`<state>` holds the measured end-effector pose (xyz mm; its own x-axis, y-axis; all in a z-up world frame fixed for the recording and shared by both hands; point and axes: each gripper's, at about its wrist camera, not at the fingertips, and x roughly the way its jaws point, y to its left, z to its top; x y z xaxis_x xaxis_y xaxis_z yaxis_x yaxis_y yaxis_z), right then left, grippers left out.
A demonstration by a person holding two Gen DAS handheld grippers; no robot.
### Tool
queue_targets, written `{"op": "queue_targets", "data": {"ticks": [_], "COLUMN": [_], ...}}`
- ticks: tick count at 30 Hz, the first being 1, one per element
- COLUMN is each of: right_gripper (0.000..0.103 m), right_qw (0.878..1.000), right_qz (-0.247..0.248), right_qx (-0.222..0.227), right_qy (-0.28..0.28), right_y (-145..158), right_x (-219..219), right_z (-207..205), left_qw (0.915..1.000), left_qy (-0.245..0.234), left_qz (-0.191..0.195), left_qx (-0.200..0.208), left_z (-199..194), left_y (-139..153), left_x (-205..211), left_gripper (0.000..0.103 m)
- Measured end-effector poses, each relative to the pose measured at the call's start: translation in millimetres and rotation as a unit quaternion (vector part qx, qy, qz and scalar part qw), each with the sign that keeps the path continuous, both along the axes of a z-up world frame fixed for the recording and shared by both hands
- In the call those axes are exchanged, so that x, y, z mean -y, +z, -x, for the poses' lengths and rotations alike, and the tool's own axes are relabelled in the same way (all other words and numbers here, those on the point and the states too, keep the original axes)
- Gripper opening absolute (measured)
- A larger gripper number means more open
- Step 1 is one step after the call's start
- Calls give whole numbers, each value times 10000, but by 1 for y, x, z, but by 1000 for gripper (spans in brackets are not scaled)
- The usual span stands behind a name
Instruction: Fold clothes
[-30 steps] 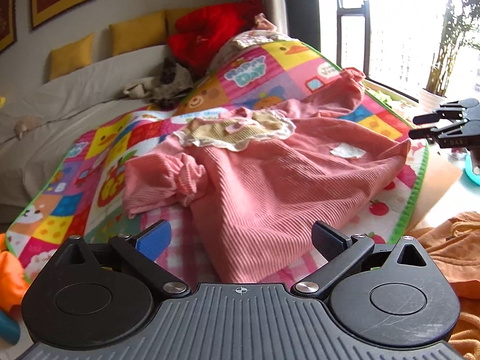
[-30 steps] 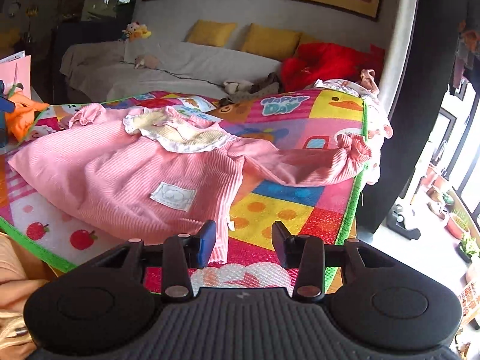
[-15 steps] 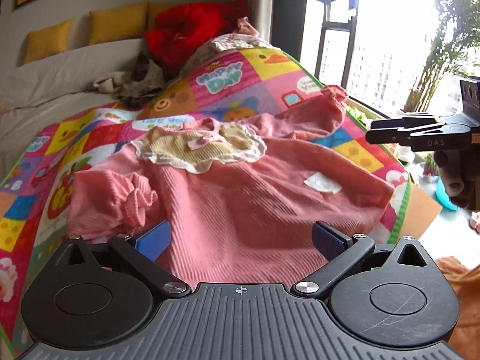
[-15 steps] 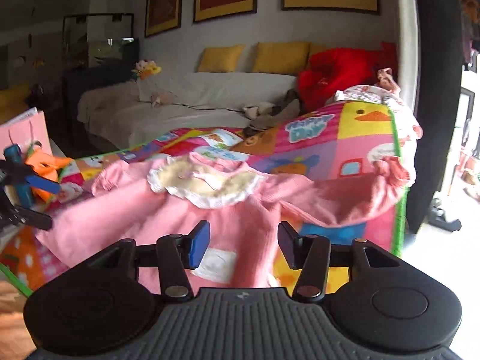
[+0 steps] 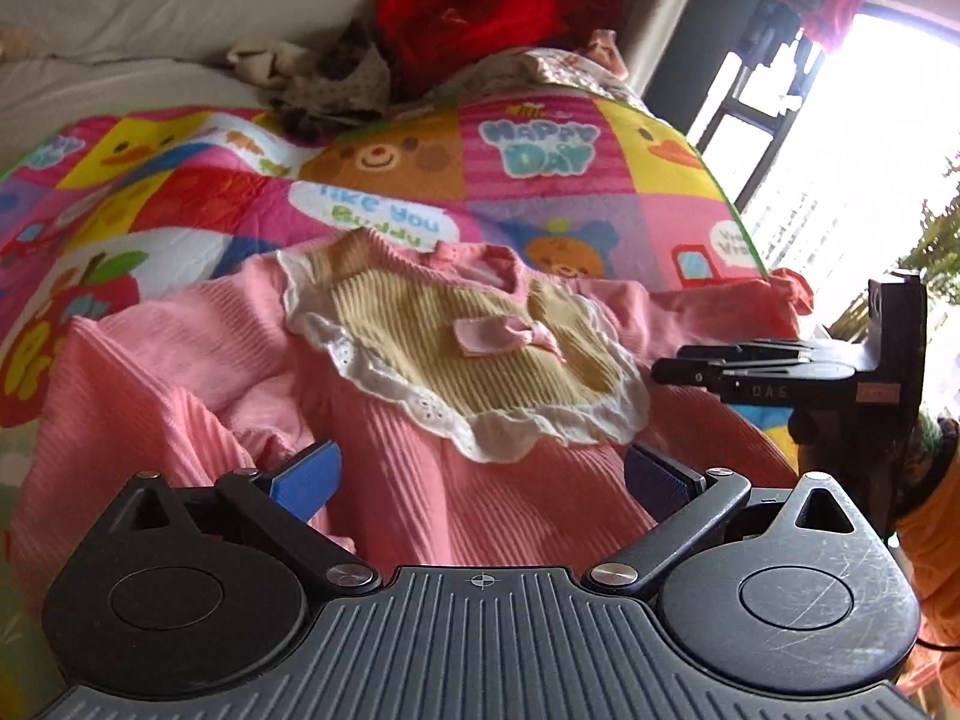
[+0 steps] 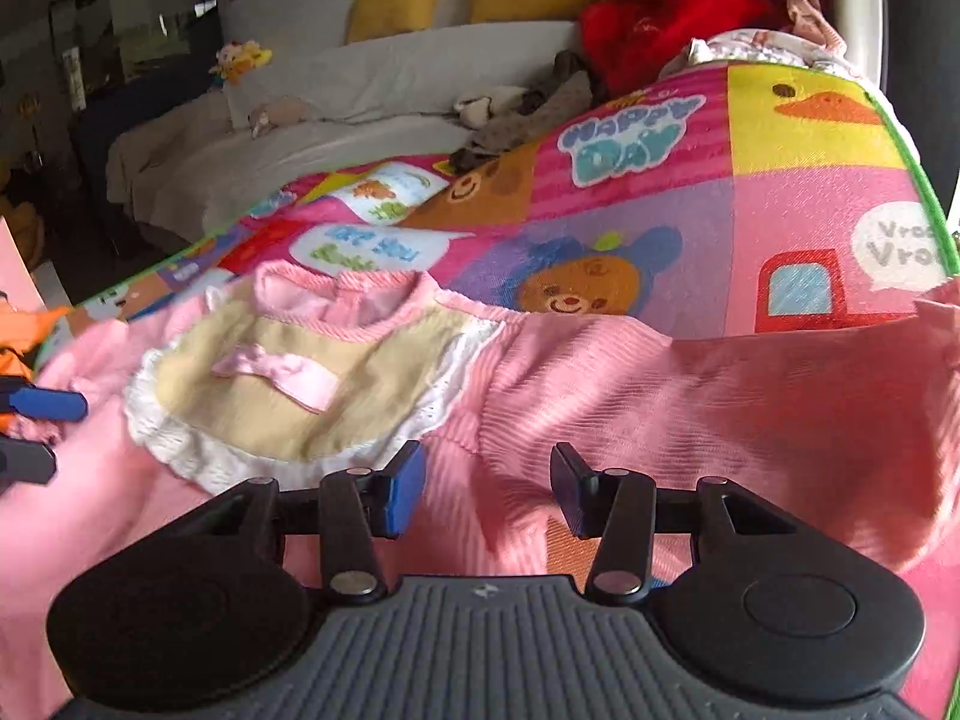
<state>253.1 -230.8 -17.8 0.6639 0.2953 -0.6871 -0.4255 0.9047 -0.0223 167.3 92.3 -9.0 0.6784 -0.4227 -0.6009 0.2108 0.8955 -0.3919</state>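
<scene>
The pink ribbed-knit child's dress (image 5: 492, 480), with its cream corduroy bib edged in white eyelet lace (image 5: 480, 354) and small pink satin bow (image 5: 507, 336), was laid face up and spread out on the colourful patchwork play mat printed with cartoon bears and ducks (image 5: 540, 144), presumably so that it could be folded flat. One sleeve was stretched away from the bib towards the mat's green-bound edge, while the other was seen bunched on the opposite side of the bib.

The left tongs (image 5: 480, 480) were held over the skirt just below the bib, their blue pads spread wide with nothing gripped. The right tongs (image 6: 486, 489) were held just beside the bib's lace edge, over the shoulder; their jaws were closing, part-way apart, with ribbed cloth beneath them but not pinched. Both seemed positioned for taking hold of the soft, limp fabric.
</scene>
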Motion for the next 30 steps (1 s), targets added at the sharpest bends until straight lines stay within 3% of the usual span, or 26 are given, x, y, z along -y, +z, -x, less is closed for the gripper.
{"op": "queue_targets", "data": {"ticks": [3,7,11,14,17,21,24,28,30], "right_gripper": [47,46,46,47,48,49,49,63,63], "right_qw": [9970,9810,9897,9826,9814,9827,9817,9739,9657], "right_qz": [630,1684,1058,1374,1436,1386,1187,845,811], "right_qx": [355,941,805,1153,1169,1107,1366,1740,1861], "right_qy": [272,-189,-539,-485,-502,-536,-591,-1192,-1620], "right_y": [-9,-17,-16,-23,-22,-14,9,47,59], "right_x": [-1,11,34,24,23,24,31,66,88], "right_z": [-15,-39,-48,-37,-38,-38,-22,0,4], "left_qw": [9996,9998,9999,9987,9944,9837,9754,9646,9559], "left_qy": [165,102,43,93,467,1201,1624,2093,2425], "left_qz": [94,123,-93,-478,-932,-1340,-1476,-1591,-1649], "left_qx": [-196,-126,-3,160,166,-58,-209,-201,-168], "left_z": [-14,-13,1,14,20,20,24,31,31], "left_y": [-11,-14,-6,1,0,-12,-18,-16,-13], "left_x": [-11,-17,-18,-25,-45,-86,-108,-122,-129], "left_gripper": [103,103,103,103,103,103,103,103,103]}}
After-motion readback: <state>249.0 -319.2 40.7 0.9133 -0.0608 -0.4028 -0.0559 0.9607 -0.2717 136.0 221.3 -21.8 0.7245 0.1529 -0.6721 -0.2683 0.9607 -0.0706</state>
